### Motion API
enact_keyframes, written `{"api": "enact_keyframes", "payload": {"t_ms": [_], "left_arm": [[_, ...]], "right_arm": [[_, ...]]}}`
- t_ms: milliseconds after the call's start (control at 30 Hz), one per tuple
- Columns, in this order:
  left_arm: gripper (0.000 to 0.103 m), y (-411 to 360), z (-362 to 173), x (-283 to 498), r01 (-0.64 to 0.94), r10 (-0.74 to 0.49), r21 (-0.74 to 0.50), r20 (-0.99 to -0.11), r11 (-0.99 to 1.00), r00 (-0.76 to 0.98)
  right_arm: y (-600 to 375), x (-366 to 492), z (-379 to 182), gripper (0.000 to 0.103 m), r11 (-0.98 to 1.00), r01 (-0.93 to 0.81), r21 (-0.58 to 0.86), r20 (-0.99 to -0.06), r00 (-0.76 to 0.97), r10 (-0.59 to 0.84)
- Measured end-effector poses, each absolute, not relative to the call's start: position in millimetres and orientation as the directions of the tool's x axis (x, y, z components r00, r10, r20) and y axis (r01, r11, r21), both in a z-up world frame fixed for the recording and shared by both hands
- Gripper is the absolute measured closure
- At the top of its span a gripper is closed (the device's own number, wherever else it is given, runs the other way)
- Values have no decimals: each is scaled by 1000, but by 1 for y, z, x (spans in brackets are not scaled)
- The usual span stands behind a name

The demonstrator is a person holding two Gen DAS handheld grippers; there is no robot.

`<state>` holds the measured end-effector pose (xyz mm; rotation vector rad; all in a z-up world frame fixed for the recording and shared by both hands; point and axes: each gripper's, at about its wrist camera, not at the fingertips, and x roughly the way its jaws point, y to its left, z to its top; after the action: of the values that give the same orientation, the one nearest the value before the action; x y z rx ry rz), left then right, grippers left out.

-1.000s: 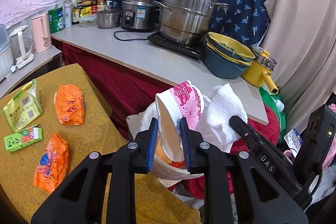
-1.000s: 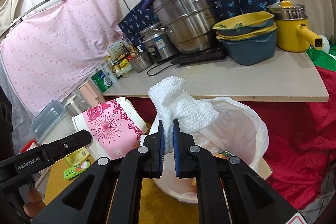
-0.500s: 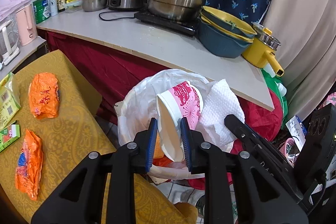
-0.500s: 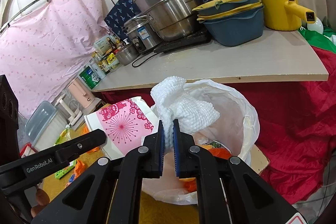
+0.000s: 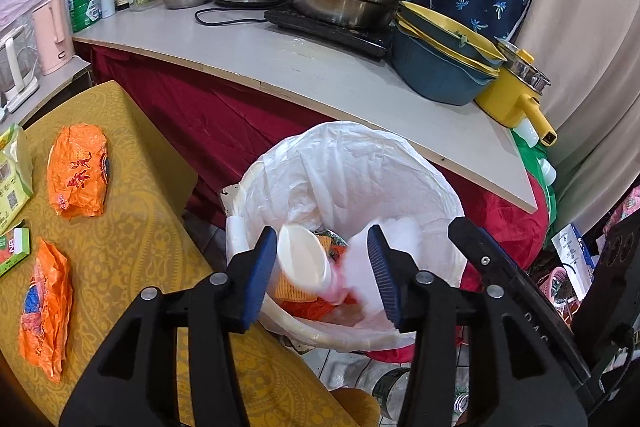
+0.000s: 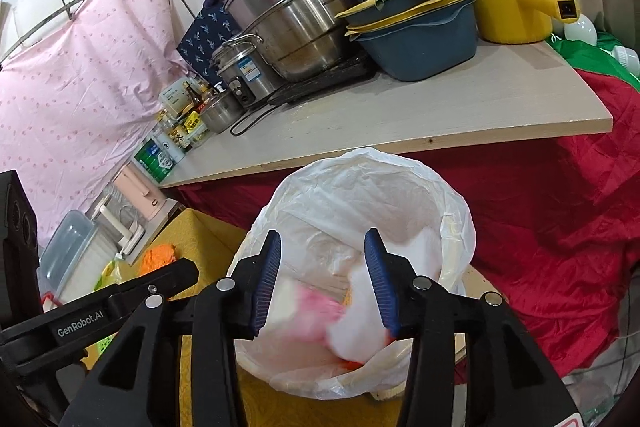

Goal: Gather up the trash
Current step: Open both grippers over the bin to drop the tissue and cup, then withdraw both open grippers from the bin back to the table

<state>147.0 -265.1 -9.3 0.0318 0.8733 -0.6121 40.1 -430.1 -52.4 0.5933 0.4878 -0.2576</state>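
Pink-and-white paper cup (image 5: pixel 306 267) and crumpled white paper towel (image 6: pixel 360 315), both gripped a second ago, now fall blurred into the white-bag-lined trash bin (image 5: pixel 348 163). Left hand-held gripper (image 5: pixel 322 277) and right hand-held gripper (image 6: pixel 322 285) are opening, pads clear of both items: released. Judged remaining: two orange crinkled wrappers (image 5: pixel 78 175) and green packets (image 5: pixel 14 247) on the yellow-clothed worktop (image 5: pixel 132 251).

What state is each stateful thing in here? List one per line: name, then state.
left gripper: jaws opening, pads clear of the cup
right gripper: jaws opening, nothing gripped
paper cup: released, tipped, dropping into the bin
white tissue: released, blurred, falling
trash bin: open, bag-lined
orange wrappers: crumpled on the table
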Motion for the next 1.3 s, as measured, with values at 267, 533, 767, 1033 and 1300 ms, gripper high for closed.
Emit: {"api": "enact_keyframes", "payload": {"t_ms": [267,533,767,1033,1300], "left_arm": [[43,-245,3,146,485,-477,-209,-697,849,535],[37,-211,14,142,438,-426,-168,-679,883,598],[31,-167,21,145,367,-364,-146,-673,919,644],[20,-119,27,147,299,-297,-118,-677,947,674],[14,-62,25,145,239,-205,-46,-688,970,696]], "right_arm": [[-419,39,-44,49,810,361,463,-501,860,-97],[-387,41,-34,40,848,343,405,-518,850,-96],[-353,45,-26,31,877,330,350,-545,833,-96],[-323,53,-17,24,893,355,277,-590,796,-134],[-274,69,-9,19,921,341,190,-631,761,-151]]}}
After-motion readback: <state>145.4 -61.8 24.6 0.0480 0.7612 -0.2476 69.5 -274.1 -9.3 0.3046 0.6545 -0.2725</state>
